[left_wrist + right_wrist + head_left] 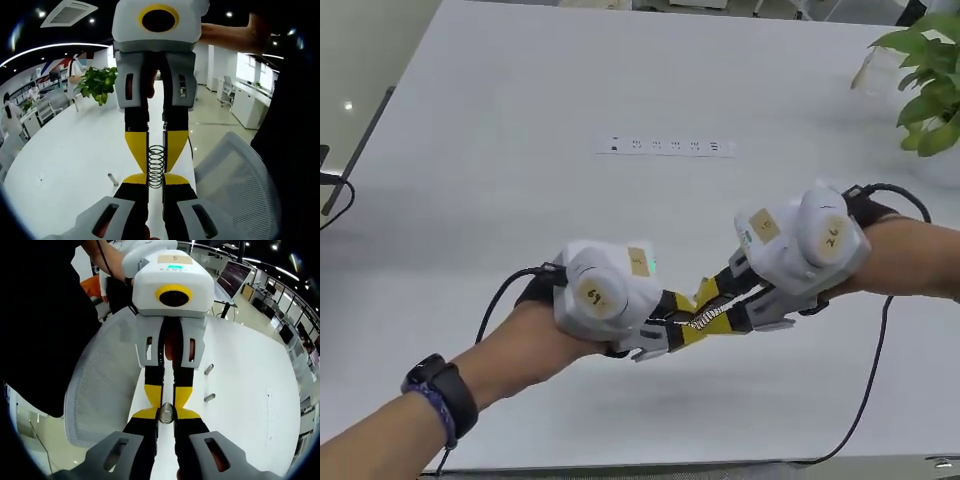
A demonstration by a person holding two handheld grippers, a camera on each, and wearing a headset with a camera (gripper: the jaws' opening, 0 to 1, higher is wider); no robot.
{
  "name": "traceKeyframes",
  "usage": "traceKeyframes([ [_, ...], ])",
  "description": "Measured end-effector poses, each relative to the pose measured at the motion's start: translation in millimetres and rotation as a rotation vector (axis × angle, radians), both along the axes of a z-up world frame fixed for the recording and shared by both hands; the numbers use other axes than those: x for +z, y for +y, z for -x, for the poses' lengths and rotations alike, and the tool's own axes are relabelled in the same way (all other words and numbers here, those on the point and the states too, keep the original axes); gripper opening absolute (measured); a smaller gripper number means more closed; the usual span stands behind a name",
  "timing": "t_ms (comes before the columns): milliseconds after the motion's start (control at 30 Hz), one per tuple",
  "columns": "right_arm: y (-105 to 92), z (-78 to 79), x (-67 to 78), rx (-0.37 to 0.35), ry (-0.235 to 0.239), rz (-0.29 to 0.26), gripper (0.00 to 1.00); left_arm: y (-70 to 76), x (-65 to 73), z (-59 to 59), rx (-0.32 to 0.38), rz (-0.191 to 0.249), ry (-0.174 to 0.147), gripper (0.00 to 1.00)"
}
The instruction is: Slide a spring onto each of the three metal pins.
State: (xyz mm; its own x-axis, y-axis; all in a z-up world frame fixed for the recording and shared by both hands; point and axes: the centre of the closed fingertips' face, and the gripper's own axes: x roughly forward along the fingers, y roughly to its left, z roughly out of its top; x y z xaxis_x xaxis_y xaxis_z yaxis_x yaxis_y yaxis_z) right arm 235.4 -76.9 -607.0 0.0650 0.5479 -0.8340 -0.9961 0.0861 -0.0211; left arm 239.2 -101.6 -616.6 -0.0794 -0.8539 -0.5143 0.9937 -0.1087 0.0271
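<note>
**Spring** (156,160): I am holding it in the air, over the near edge of the table (620,90).
**Left gripper** (156,184): jaws are clamping one end of the spring.
**Right gripper** (166,416): jaws are pinching the same spring, tip to tip with the left.
**Pins** (209,369): two are resting bare on the table beyond.
**Step:** likely regripping the spring.
**Next:** one gripper freeing itself, then lining the coil's bore up with a pin.
</note>
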Motion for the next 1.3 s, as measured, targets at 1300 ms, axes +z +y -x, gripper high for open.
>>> traceKeyframes([
  [1300, -36.4, -17.6, -25.7, -0.13, -0.002, 0.058, 0.08, 40.5, -16.2, -19.8, 0.145, -0.023, 0.051, 0.24],
])
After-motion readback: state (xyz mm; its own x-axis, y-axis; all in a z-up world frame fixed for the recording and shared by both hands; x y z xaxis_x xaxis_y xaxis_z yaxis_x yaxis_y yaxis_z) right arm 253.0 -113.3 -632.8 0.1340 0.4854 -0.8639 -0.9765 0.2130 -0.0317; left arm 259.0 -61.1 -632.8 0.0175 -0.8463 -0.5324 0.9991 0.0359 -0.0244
